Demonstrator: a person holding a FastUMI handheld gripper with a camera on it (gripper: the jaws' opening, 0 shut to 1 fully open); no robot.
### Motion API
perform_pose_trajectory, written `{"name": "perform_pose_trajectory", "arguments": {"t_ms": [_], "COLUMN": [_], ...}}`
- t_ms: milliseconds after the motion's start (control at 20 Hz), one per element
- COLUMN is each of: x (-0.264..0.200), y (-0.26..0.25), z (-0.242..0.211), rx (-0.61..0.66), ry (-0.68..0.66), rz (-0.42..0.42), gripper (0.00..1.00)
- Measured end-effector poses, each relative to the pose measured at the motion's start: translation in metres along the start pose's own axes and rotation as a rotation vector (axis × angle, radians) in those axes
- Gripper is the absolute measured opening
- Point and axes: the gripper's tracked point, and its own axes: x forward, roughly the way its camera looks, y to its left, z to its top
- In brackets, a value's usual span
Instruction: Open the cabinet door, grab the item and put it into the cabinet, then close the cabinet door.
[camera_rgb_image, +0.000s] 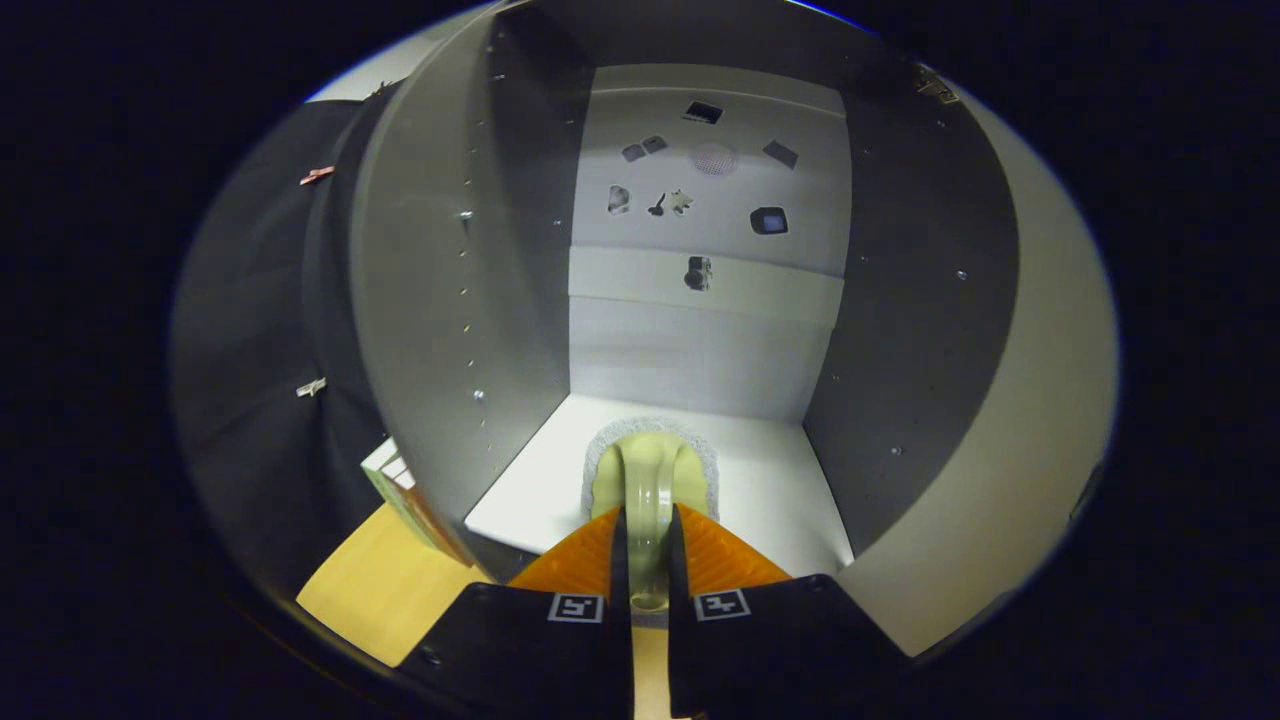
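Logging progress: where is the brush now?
In the gripper view, the brush is pinched between the gripper fingers, its head over the cabinet floor inside the open cabinet.

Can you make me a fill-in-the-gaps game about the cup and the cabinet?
1. The gripper is shut on the cup's ____.
2. The cup is above the cabinet's white ____.
3. The cabinet door is ____.

Missing words: handle; floor; open

dim overall | cabinet floor (780, 480) brightly lit | side walls shadowed | fisheye-bent edges
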Motion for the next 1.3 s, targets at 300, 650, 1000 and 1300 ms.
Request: {"name": "perform_pose_trajectory", "arguments": {"t_ms": [300,650,1000,1300], "x": [0.069,0.115,0.117,0.045], "y": [-0.014,-0.028,-0.035,-0.013], "z": [0.004,-0.01,0.006,0.04], "rx": [0.038,0.067,0.094,-0.004], "ry": [0.003,0.034,-0.037,-0.182], "rz": [-0.039,-0.057,-0.04,0.014], "gripper": [0.18,0.25,0.52,0.59]}}
